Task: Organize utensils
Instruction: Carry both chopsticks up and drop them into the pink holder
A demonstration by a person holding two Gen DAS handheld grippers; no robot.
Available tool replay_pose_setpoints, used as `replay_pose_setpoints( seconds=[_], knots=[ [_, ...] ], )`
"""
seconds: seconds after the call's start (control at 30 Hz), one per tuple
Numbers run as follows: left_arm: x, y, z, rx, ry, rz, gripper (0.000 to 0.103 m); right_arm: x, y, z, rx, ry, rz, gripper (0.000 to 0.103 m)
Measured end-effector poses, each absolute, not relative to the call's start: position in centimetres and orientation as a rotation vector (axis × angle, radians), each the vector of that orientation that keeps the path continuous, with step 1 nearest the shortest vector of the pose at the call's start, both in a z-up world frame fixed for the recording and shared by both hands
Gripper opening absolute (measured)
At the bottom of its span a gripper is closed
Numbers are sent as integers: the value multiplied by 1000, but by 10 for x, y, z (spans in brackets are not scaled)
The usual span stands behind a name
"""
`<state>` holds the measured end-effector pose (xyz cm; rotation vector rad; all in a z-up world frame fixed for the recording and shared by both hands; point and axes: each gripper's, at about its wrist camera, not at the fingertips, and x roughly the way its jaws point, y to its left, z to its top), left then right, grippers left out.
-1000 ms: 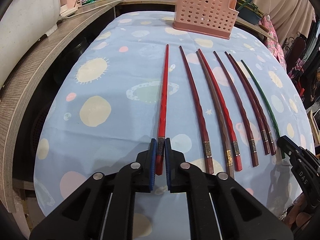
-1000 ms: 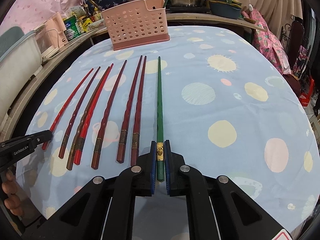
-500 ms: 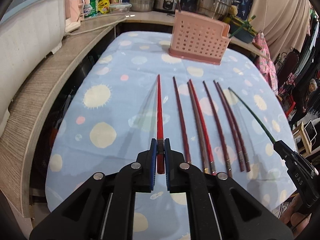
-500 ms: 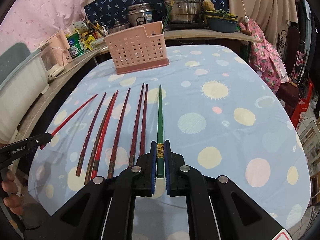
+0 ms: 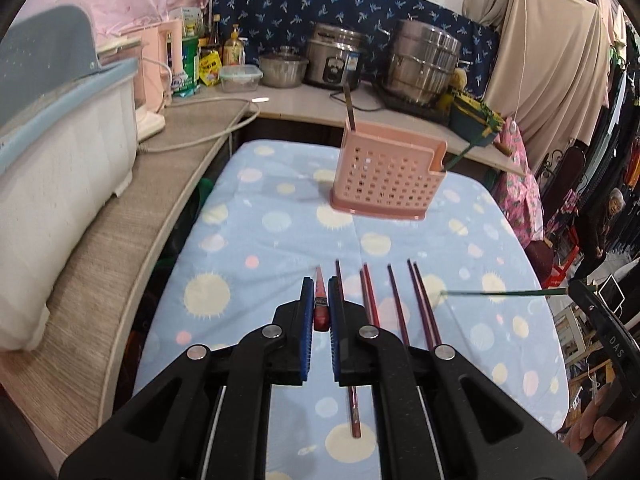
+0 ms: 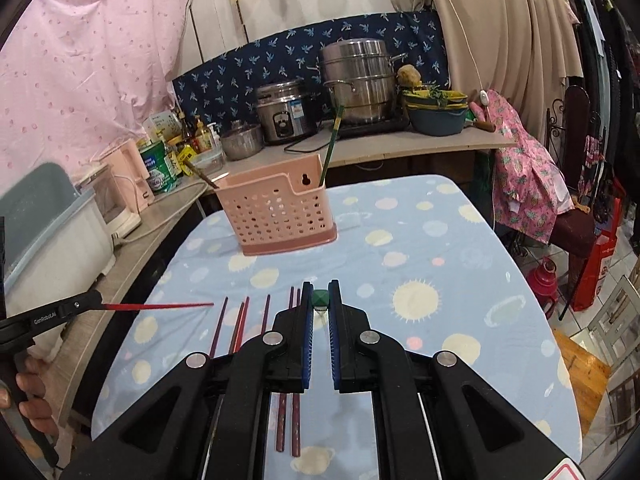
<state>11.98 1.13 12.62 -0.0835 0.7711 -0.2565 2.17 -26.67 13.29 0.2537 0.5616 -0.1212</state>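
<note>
Left wrist view: my left gripper (image 5: pixel 319 312) pinches the red chopstick (image 5: pixel 321 300) at frame centre; the pink basket (image 5: pixel 387 180) stands above centre. Right wrist view: my right gripper (image 6: pixel 320 312) pinches the green chopstick (image 6: pixel 320 298); dark chopsticks (image 6: pixel 240 326) lie lower left on the tablecloth (image 6: pixel 440 256).

A table (image 5: pixel 280 236) is seen, covered by a light blue cloth (image 6: pixel 440 248) printed with pale suns, planets and dots. At its far end a pink perforated utensil holder (image 5: pixel 386 184) is stood upright on the cloth. Toward the near end, five dark red chopsticks (image 5: pixel 394 300) are laid flat, roughly parallel, with their tips pointed toward the holder; the two at the right of the row (image 6: pixel 289 420) are placed just beside each other. The middle of the cloth is crossed by a faint crease.
</note>
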Motion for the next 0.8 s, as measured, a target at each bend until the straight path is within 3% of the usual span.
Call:
replay_pose_setpoints(
  seconds=[0.5, 0.8],
  knots=[
    [187, -14, 187, -84, 662, -278, 7, 69, -298, 192, 317, 433, -112, 7],
    [218, -34, 262, -150, 493, -315, 7, 115, -306, 250, 344, 291, -63, 7]
  ],
)
